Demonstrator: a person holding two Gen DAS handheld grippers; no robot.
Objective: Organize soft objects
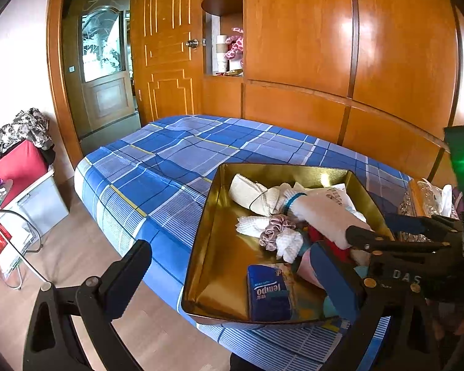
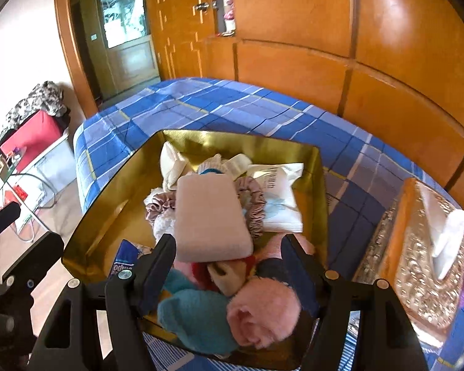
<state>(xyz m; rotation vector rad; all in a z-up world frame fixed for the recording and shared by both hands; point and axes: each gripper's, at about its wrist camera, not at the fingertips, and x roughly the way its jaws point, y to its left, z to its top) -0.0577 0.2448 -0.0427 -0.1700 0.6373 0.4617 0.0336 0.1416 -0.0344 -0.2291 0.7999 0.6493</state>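
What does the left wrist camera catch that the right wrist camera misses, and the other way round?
Only the left wrist view shows the front of the blue Tempo tissue pack and the right claw from the side, open over the pile.

Only the right wrist view shows the rolled pink towel and teal towel at the near edge, plus the whole top of the glittery tissue box.

Both show the gold tin tray on the blue plaid bed, the beige folded cloth and the mauve scrunchie.
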